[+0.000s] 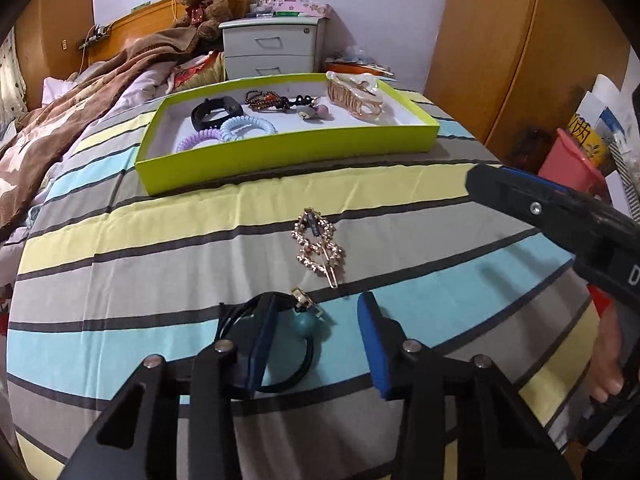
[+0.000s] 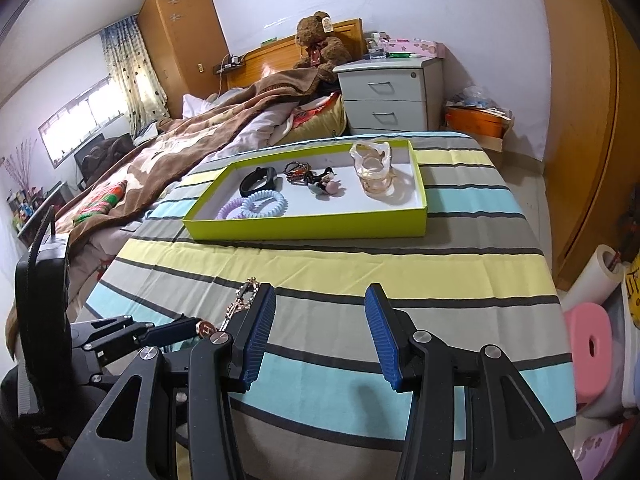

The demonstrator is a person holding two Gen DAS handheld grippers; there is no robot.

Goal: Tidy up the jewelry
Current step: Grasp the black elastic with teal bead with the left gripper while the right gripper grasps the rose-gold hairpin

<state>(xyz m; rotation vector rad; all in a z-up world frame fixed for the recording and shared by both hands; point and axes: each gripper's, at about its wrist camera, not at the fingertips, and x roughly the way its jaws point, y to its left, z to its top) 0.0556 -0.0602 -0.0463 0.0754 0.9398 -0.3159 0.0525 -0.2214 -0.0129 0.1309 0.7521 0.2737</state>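
Note:
A lime-green tray lies on the striped cloth and holds a black band, coil hair ties, beaded pieces and a large clear claw clip. A gold rhinestone hair clip lies on the cloth in front of the tray. My left gripper is open, low over a black hair tie with a teal bead that lies between its fingers. My right gripper is open and empty over the cloth; it shows at the right in the left wrist view.
A brown blanket covers the bed to the left. A white nightstand stands behind the tray. A wooden wardrobe and a pink stool are at the right, beyond the cloth's edge.

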